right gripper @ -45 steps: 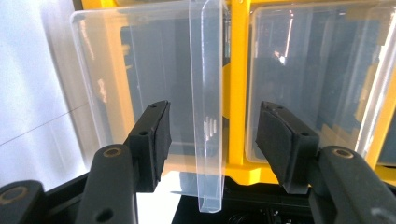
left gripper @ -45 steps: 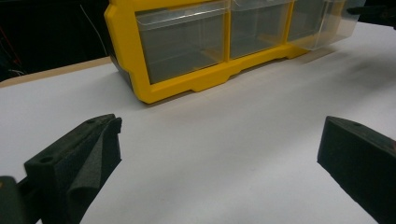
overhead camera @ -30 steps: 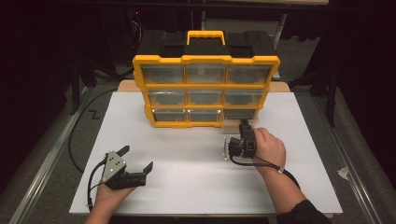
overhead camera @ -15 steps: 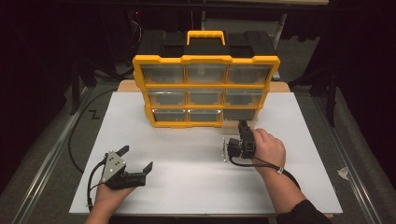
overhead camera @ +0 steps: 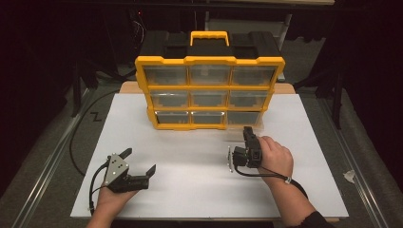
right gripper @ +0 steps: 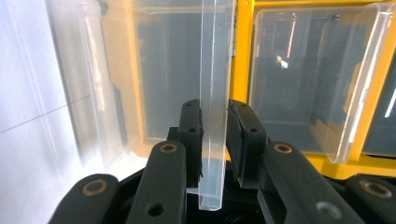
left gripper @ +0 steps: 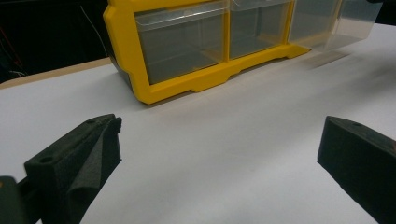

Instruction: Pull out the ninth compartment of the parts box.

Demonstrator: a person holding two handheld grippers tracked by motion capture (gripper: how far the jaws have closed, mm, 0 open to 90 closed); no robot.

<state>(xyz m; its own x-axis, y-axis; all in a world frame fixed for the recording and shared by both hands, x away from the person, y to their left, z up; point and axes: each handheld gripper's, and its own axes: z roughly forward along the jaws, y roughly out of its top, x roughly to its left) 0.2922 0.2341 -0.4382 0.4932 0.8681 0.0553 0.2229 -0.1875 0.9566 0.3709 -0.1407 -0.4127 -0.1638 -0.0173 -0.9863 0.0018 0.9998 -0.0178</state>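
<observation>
Right tool (right gripper: pixel 214 135) pinching the front lip of the clear drawer (right gripper: pixel 212 74), bottom right of the yellow organizer (overhead camera: pixel 209 92), partly drawn out. Left tool (overhead camera: pixel 138 166) spread, resting low on the white bench (overhead camera: pixel 190 185), well apart.

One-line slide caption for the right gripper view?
Right gripper fingers clamp the clear lip of the bottom-right drawer of the yellow organizer.
</observation>
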